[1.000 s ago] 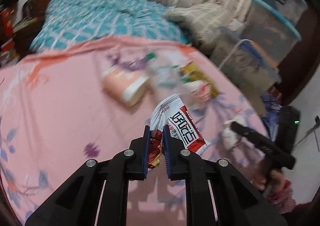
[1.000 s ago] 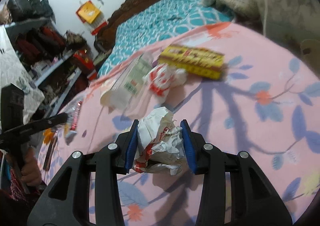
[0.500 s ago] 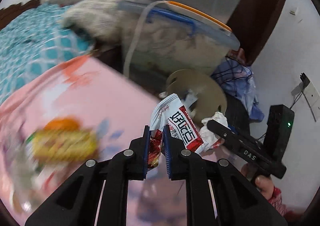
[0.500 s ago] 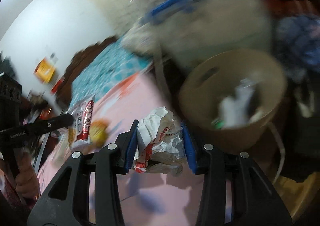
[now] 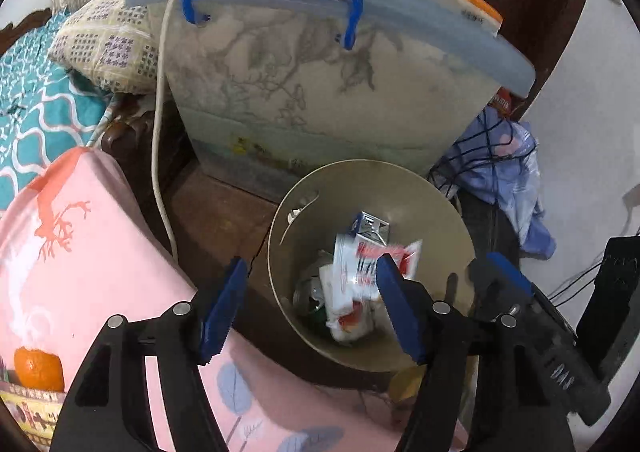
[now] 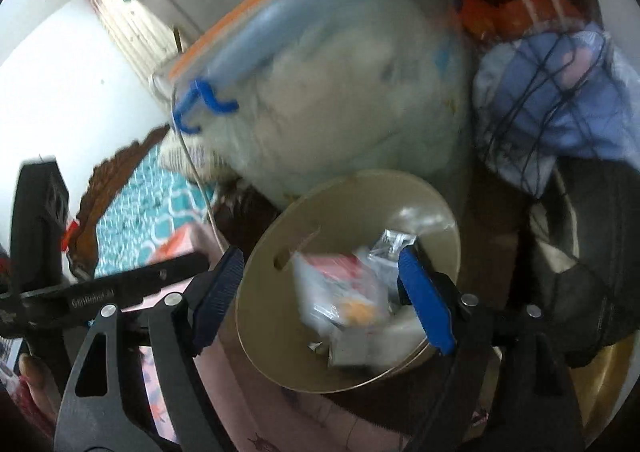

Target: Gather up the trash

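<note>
A tan round trash bin [image 5: 436, 195] stands on the floor beside the bed; it also shows in the right wrist view [image 6: 440, 203]. My left gripper [image 5: 312, 304] is open and empty above the bin. A red-and-white snack wrapper [image 5: 368, 264] is blurred, falling inside the bin among other trash. My right gripper [image 6: 320, 296] is open and empty over the same bin. Blurred wrappers and paper [image 6: 340, 292] lie inside the bin.
A clear storage box with a blue handle [image 5: 320, 83] stands behind the bin. A blue plastic bag with cords [image 5: 504, 167] lies to its right. The pink bedsheet [image 5: 80, 252] carries an orange [image 5: 38, 368]. A white cable [image 5: 160, 123] hangs down.
Both grippers swung from the bed to over the bin and opened. The snack wrapper left my left gripper and the crumpled paper left my right gripper, dropping into the bin.
</note>
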`<state>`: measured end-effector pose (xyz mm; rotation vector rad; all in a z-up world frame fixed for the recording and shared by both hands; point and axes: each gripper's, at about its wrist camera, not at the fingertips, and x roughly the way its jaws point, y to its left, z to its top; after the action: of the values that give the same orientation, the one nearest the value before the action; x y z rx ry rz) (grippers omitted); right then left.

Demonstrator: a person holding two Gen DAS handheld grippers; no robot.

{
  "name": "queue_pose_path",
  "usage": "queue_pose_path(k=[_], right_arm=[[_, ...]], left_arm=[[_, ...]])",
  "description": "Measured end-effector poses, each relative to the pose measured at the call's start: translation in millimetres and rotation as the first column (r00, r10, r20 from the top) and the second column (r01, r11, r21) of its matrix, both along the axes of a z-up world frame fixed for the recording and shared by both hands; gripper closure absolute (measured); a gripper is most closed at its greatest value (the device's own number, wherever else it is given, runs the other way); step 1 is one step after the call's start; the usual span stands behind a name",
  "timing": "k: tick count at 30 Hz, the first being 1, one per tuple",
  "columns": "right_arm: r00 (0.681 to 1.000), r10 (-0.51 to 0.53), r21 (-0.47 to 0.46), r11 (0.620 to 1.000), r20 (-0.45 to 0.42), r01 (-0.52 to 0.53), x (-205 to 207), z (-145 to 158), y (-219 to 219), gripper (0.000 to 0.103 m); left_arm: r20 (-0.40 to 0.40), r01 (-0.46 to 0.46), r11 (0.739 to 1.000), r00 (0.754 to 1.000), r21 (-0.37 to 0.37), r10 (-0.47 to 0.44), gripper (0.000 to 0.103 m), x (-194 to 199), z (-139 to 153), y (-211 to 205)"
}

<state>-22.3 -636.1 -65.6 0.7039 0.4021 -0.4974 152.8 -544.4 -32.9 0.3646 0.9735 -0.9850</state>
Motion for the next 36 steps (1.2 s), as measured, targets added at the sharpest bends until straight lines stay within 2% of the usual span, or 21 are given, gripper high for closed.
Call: queue_pose_path(k=[3,6,9,12,15,17,18,19,21,22,24,26,28,30,34,36], right_arm=[[0.999,-0.001,0.014,1.000,0.052,0.000,-3.5,8.1,0.7,0.023],[0.994,0.066,0.037,0.997,0.090,-0.069,6.9,14.5,12.2,0.023],[0.979,0.175,0.061,0.981,0.102,-0.182,31.6,19.9,34.0,0.023],[0.947,0.306,0.087,0.945,0.096,-0.314,69.8,23.5,64.7,0.023],[0.880,0.470,0.130,0.871,0.069,-0.475,122.4,19.5,111.1,0.023],[0.846,0.532,0.130,0.838,0.028,-0.530,150.8,14.4,138.5,0.023],[0.825,0.565,0.134,0.818,-0.006,-0.560,170.9,9.9,157.2,0.023],[0.808,0.589,0.144,0.801,-0.018,-0.581,183.1,6.8,167.9,0.023],[0.773,0.633,0.177,0.767,-0.045,-0.617,211.5,-2.4,190.5,0.024],[0.759,0.647,0.195,0.755,-0.069,-0.626,228.2,-8.3,203.8,0.024],[0.747,0.658,0.200,0.748,-0.101,-0.632,243.4,-16.3,217.4,0.025],[0.727,0.672,0.200,0.739,-0.141,-0.644,253.4,-24.9,235.6,0.027],[0.715,0.679,0.185,0.734,-0.166,-0.654,248.0,-24.4,251.3,0.031],[0.688,0.708,0.203,0.705,-0.157,-0.679,244.7,-23.0,266.1,0.034],[0.627,0.751,0.153,0.658,-0.207,-0.738,219.5,-22.7,307.3,0.034],[0.602,0.772,0.145,0.632,-0.204,-0.761,206.4,-22.8,323.8,0.034]], left_arm=[[0.011,-0.016,0.998,1.000,-0.053,0.017,0.039,1.8,18.2,37.2],[0.013,-0.050,0.994,0.999,-0.098,0.052,0.039,4.5,34.5,88.0],[-0.001,-0.094,0.987,0.995,-0.132,0.095,0.037,11.8,45.0,144.9],[0.021,-0.169,0.977,0.985,-0.133,0.174,0.036,26.9,54.1,215.1],[0.100,-0.310,0.946,0.943,-0.093,0.319,0.031,52.1,61.4,287.8],[0.142,-0.432,0.901,0.890,-0.038,0.433,0.029,75.6,57.7,330.5],[0.136,-0.492,0.871,0.862,-0.005,0.488,0.029,90.6,51.4,351.6],[0.120,-0.525,0.851,0.845,0.013,0.520,0.029,100.3,46.5,363.2],[0.075,-0.572,0.820,0.820,0.041,0.568,0.029,116.6,35.4,382.4],[0.046,-0.578,0.814,0.816,0.056,0.576,0.029,122.5,28.0,386.1],[0.022,-0.566,0.821,0.824,0.075,0.566,0.025,127.1,17.3,385.5],[0.034,-0.560,0.821,0.828,0.116,0.560,0.024,127.2,5.1,384.2],[0.036,-0.540,0.828,0.840,0.152,0.541,0.026,125.8,-5.3,379.4],[0.021,-0.514,0.843,0.855,0.156,0.517,0.041,118.8,-14.0,380.9],[0.050,-0.494,0.856,0.869,0.153,0.492,0.042,95.8,-20.5,394.5],[0.053,-0.482,0.864,0.876,0.143,0.480,0.042,84.0,-20.9,402.9]])
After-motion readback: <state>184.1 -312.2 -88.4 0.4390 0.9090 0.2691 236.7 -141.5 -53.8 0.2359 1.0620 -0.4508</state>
